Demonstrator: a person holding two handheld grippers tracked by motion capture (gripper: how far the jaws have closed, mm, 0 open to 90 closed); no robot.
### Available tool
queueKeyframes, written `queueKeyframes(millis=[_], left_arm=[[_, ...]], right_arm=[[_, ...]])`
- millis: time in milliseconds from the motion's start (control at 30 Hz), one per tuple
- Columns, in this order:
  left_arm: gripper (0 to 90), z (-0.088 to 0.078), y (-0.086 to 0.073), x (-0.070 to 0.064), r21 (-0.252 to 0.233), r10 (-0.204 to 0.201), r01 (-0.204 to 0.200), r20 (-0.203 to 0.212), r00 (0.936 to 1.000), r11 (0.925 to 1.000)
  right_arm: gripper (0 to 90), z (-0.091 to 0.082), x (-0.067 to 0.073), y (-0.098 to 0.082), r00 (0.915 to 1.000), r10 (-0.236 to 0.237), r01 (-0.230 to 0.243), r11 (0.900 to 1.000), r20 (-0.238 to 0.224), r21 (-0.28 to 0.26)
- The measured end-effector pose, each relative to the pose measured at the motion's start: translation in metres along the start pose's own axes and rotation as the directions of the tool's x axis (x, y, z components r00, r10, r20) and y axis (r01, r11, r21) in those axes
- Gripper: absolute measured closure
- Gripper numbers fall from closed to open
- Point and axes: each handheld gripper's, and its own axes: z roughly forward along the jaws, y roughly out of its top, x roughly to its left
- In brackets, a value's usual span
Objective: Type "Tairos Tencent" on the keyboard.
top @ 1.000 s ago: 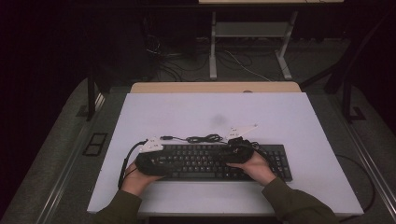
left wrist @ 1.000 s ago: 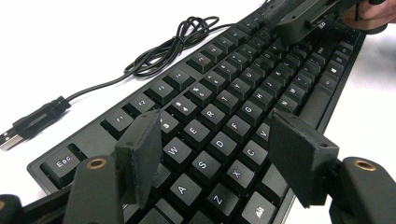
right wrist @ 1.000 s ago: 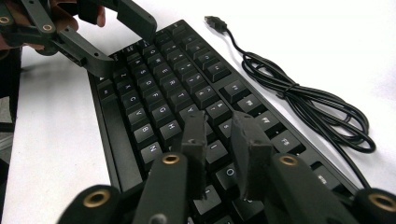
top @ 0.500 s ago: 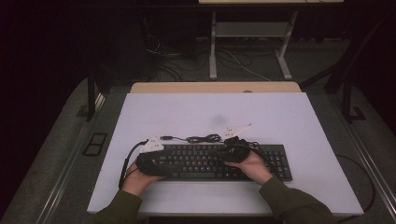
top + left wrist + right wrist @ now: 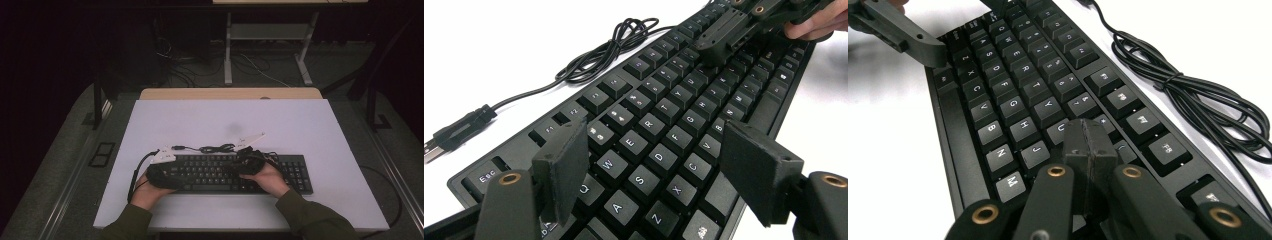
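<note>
White table point(image 5: 200, 120) with black keyboard point(image 5: 295, 172), cable point(image 5: 215, 148)

A white table point(image 5: 310, 130) stands on grey carpet point(image 5: 65, 165) in a dark room, a desk frame point(image 5: 265, 35) behind.

From above, my surface point(image 5: 300, 125) glows pale under overhead light while the room beyond its far edge sinks into darkness. Along my tools the white blows out to glare, near parts blur, and keyboard point(image 5: 664, 125) keys stay sharp.
</note>
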Motion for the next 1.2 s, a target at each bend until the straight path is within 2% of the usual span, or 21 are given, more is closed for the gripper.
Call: queueKeyframes(millis=[267,633,1200], left_arm=[[27.0,0.0003,-0.0001,-0.0001,0.000,0.001,-0.001,-0.003,1.0000,1.0000],[27.0,0.0000,-0.0002,0.0001,0.000,0.001,-0.001,-0.004,1.0000,1.0000],[27.0,-0.0002,-0.0003,0.0002,0.002,0.004,-0.004,-0.006,1.0000,1.0000]], right_arm=[[89.4,0.0002,-0.0003,0.0001,1.0000,0.002,-0.002,1.000,0.001,0.003],[89.5,0.0043,0.0020,-0.0005,0.9999,-0.004,0.004,0.999,0.011,0.036],[89.4,0.0004,-0.0002,-0.0003,0.9999,0.011,-0.011,1.000,0.012,0.021]])
